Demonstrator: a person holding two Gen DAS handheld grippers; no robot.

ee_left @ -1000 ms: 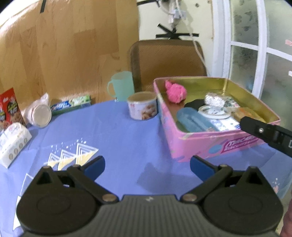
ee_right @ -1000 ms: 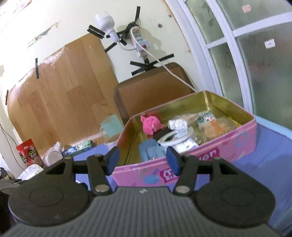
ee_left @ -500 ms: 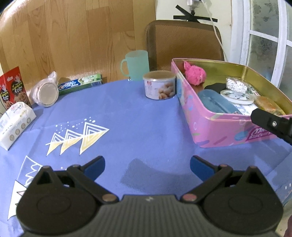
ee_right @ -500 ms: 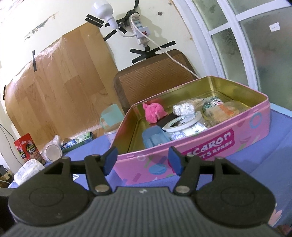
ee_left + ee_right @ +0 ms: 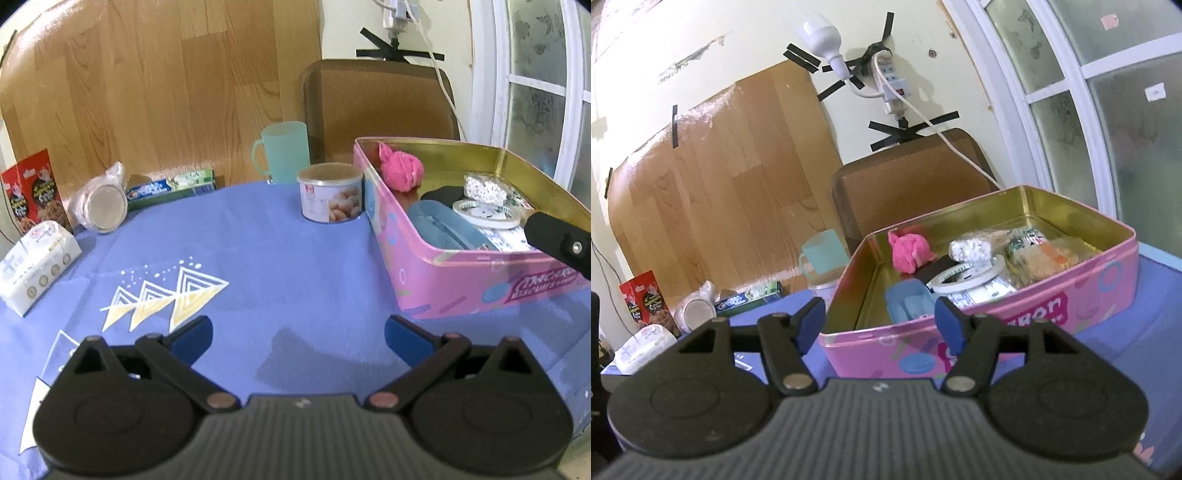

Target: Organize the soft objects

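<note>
The pink biscuit tin (image 5: 458, 273), right of frame, reads "BISCUITS"; a pink cloth ball (image 5: 402, 172) lies inside. The left gripper (image 5: 298, 334) and right gripper (image 5: 881, 325) are both spread, empty.

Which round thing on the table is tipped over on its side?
The plastic-wrapped cup stack by the red box. Its round end faces us, while the green mug and the can stand upright.
</note>
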